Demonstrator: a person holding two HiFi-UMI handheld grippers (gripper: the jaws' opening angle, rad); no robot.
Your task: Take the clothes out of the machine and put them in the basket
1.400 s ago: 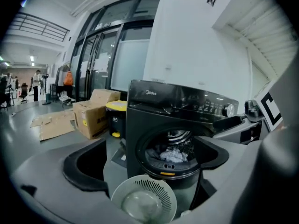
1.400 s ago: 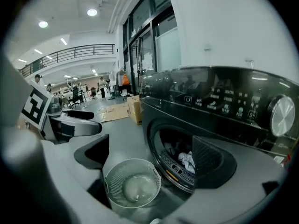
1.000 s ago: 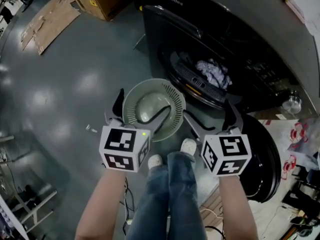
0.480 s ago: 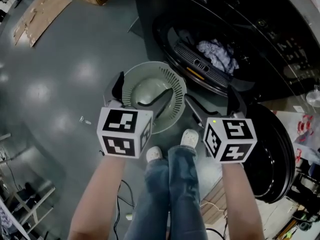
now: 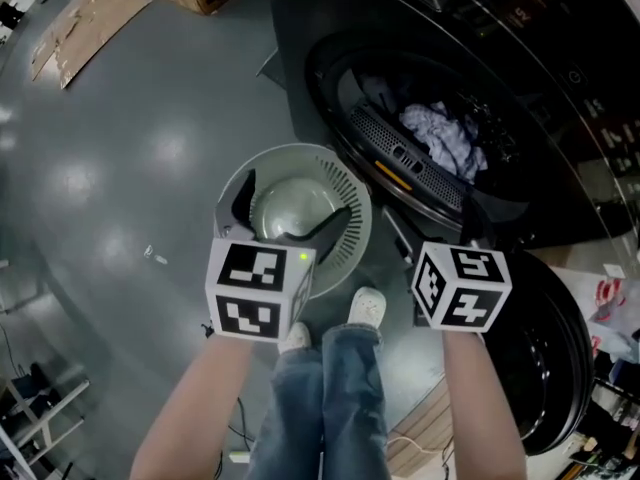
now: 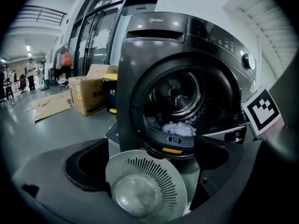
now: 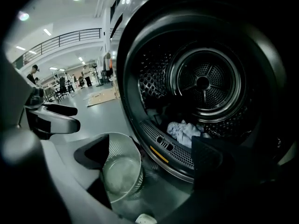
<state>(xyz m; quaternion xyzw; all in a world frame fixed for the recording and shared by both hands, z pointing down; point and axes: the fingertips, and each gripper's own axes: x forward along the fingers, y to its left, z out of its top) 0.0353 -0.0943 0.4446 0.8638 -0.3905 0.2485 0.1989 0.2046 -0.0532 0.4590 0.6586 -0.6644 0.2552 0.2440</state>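
Left gripper point(image 5: 295, 203): jaws wide apart, gripping nothing, hanging over basket point(image 5: 350, 183). Basket stands on floor, just in front of machine point(image 5: 520, 58) door opening, nothing visible inside it.

Right gripper point(image 7: 152, 157): jaws wide apart, nothing held, aimed at drum mouth. Pale crumpled clothes point(image 7: 184, 129) lie at drum's front edge, behind perforated lip, beyond jaw tips and apart from them. Darker heap beside them, perhaps another garment; too dim to tell.

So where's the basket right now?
The basket sits on the floor at the head view's centre, directly before the machine's open drum, just ahead of the person's shoes, below the left gripper.
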